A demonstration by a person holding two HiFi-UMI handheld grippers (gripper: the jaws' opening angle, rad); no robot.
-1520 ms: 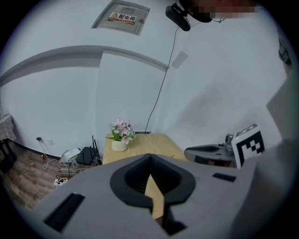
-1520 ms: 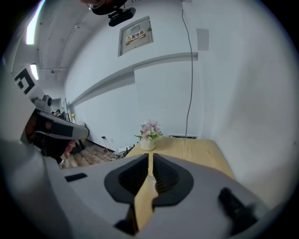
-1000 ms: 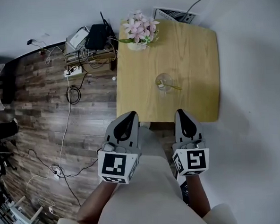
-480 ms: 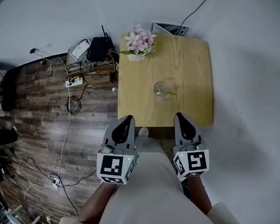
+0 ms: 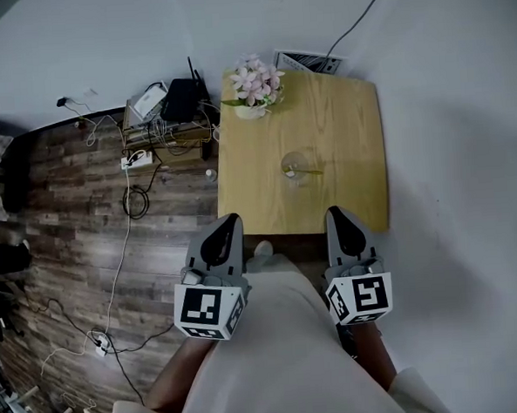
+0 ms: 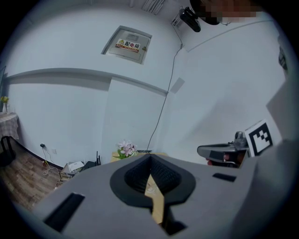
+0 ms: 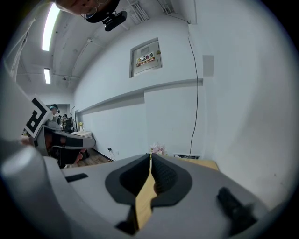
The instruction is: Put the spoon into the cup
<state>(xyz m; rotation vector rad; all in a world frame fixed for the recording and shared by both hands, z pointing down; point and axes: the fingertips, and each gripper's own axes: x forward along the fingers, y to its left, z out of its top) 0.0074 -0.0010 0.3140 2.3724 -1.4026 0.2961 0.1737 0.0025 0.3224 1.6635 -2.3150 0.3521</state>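
A clear, round glass cup (image 5: 295,166) stands near the middle of the square, pale wooden desk (image 5: 350,126). The spoon (image 5: 309,171) rests in it, its slim handle leaning over the rim toward the right edge. A pot of pink flowers (image 5: 253,81) sits at the far left corner. The left gripper (image 5: 229,222) and right gripper (image 5: 335,216) hang off the near edge, grey jaws pressed together on nothing.

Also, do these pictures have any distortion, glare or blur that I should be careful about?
Head view: the wide-angle lens skews the square light-wood table; the clear glass cup on it looks faint. Left gripper view: black vignetted corners, and the white wall bulges. Right gripper view: the long ceiling strip light glares.
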